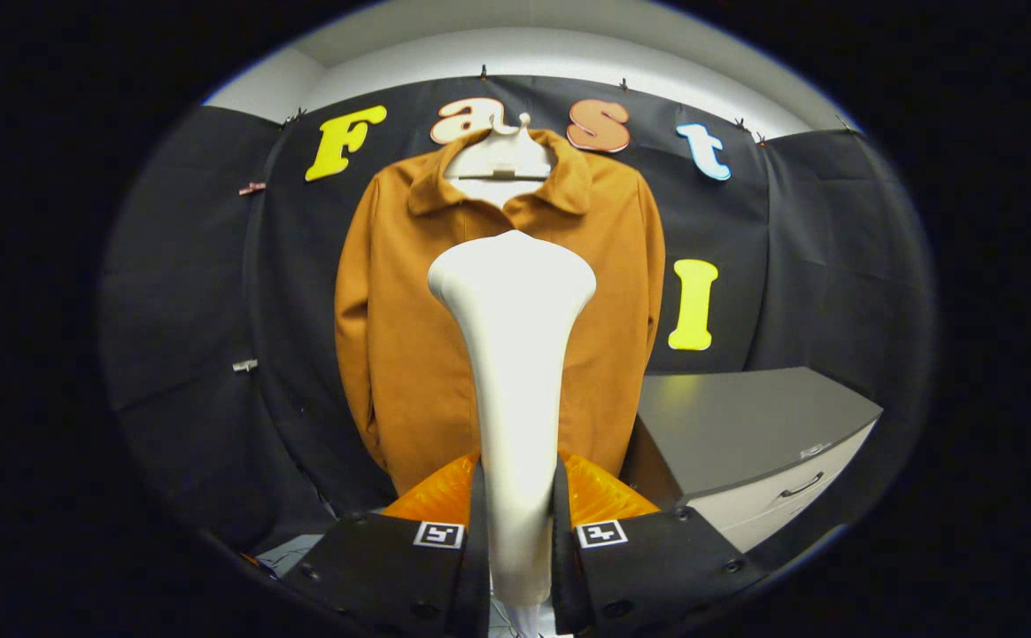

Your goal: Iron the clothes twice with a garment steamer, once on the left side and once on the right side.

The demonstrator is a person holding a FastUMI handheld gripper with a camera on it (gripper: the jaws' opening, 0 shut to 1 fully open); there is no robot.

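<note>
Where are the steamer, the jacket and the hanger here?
steamer [513,354], gripper view, on its white neck between the tool's fingers.
jacket [400,354], gripper view, front panel.
hanger [499,155], gripper view, shoulder below hook.

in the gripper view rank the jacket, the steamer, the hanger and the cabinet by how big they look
1. brown jacket, largest.
2. white steamer held between the gripper fingers, and grey cabinet: look similar; the steamer is much nearer the camera, so I won't rank them.
3. white hanger, smallest.
</note>
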